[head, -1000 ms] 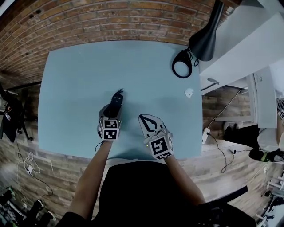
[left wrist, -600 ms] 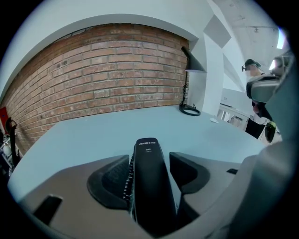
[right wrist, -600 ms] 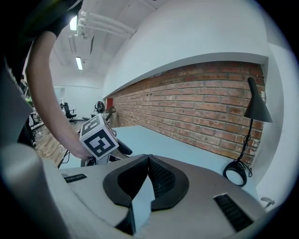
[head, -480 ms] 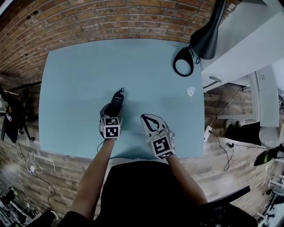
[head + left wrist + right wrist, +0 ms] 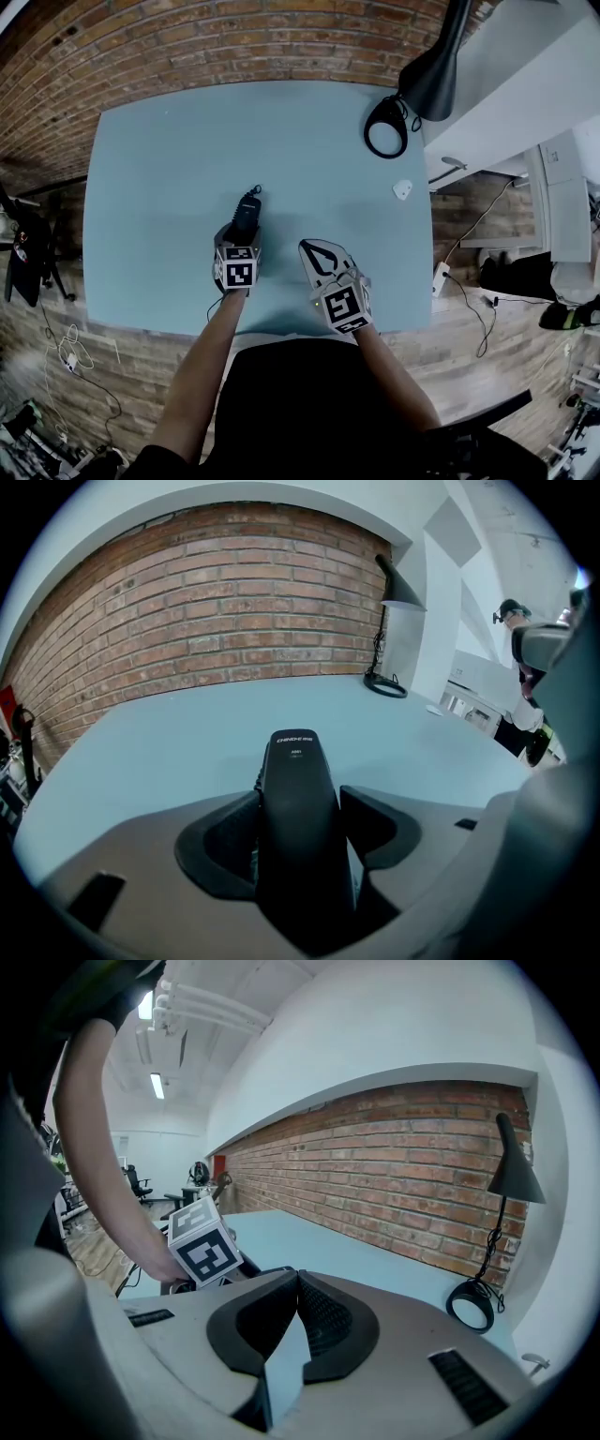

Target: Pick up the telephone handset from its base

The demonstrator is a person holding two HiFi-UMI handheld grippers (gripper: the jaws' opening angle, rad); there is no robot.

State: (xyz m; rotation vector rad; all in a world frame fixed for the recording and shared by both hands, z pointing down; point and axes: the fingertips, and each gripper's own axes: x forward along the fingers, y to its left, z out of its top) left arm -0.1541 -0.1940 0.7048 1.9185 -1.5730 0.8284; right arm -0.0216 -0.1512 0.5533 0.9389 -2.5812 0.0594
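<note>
A black telephone handset (image 5: pixel 246 216) lies on the pale blue table (image 5: pixel 169 169), with its curly cord (image 5: pixel 255 192) at the far end. Its base is not clearly visible under it. My left gripper (image 5: pixel 241 236) points down over the near part of the handset. In the left gripper view the handset (image 5: pixel 295 789) runs up between the widely spread jaws of the left gripper (image 5: pixel 300 832), with a gap showing beside the right pad. My right gripper (image 5: pixel 315 247) hovers to the right of it. In the right gripper view the right gripper (image 5: pixel 298 1283) is shut and holds nothing.
A black desk lamp (image 5: pixel 431 80) with a round base (image 5: pixel 385 131) stands at the table's far right corner. A small white object (image 5: pixel 402 190) lies near the right edge. A brick wall runs behind the table, and a white desk (image 5: pixel 525 84) stands to the right.
My left gripper has sunk a little over the handset. The right gripper has stayed where it was.
</note>
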